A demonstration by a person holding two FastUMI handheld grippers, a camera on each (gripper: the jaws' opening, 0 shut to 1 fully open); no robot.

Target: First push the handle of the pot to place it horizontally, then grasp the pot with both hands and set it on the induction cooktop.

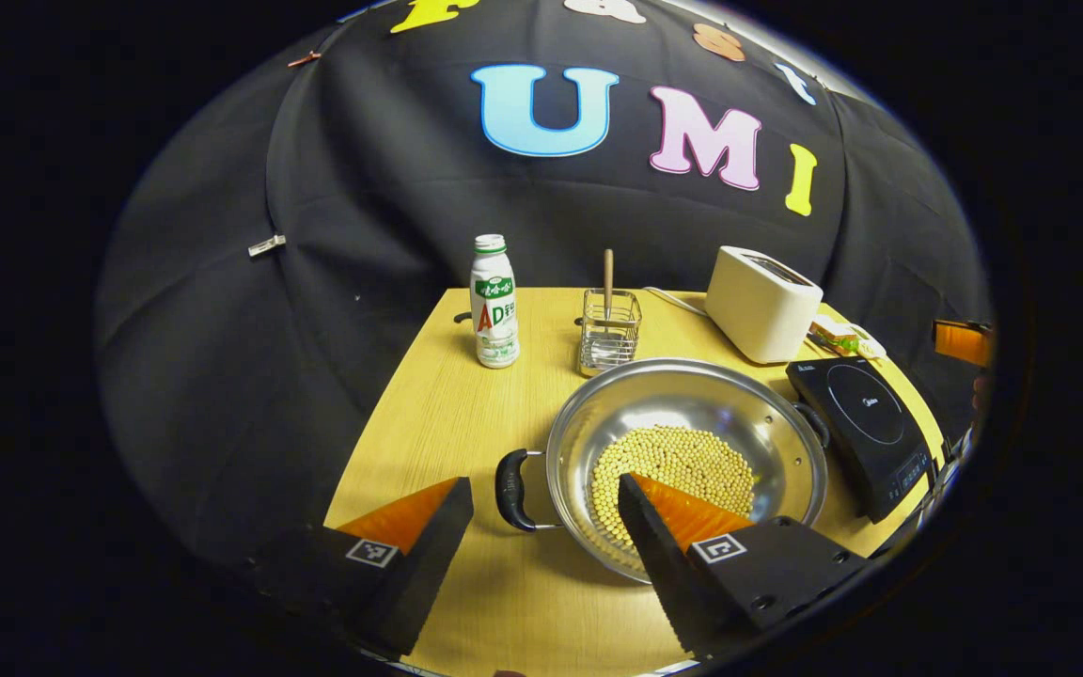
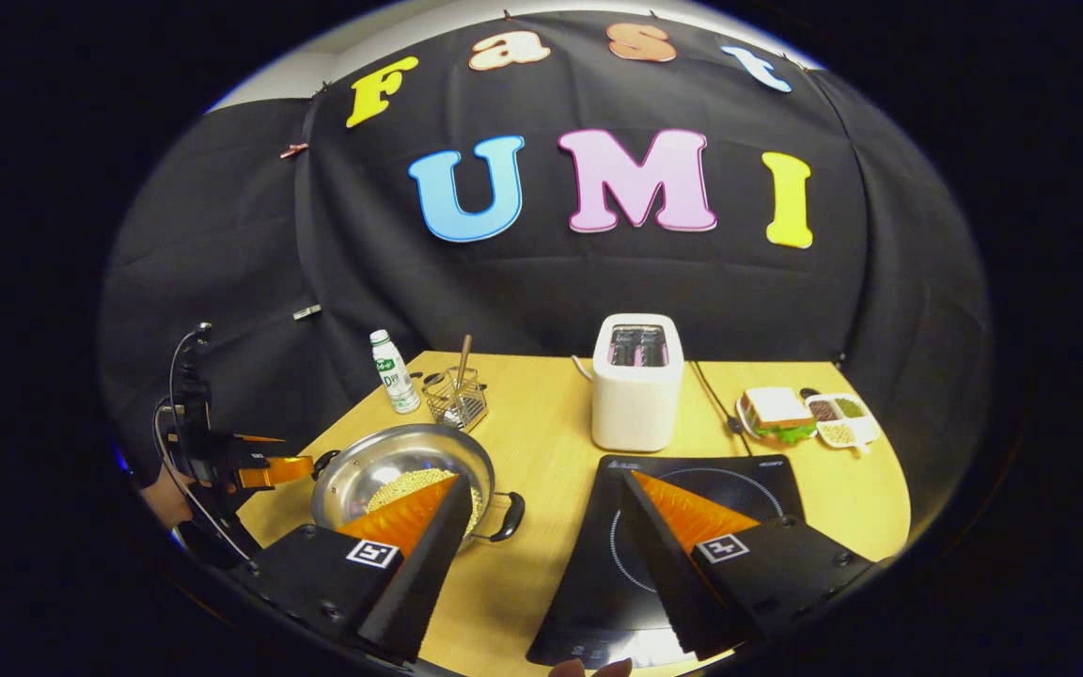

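Left gripper view: left gripper (image 1: 541, 494) open, straddling pot (image 1: 687, 451) handle (image 1: 510, 489).

A pale wooden table (image 2: 541, 414) stretches ahead of the fingers, backed by a creased black cloth wall (image 2: 222, 244) held with clips.

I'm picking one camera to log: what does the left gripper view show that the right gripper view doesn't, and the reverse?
Left gripper view: its own open left claw framing the pot's near handle, and a close look at the yellow beans. Right gripper view: its own open right claw, the left claw seen from outside beside the pot, a sandwich and a divided dish. Both: the pot, bottle, wire holder, toaster and induction cooktop.
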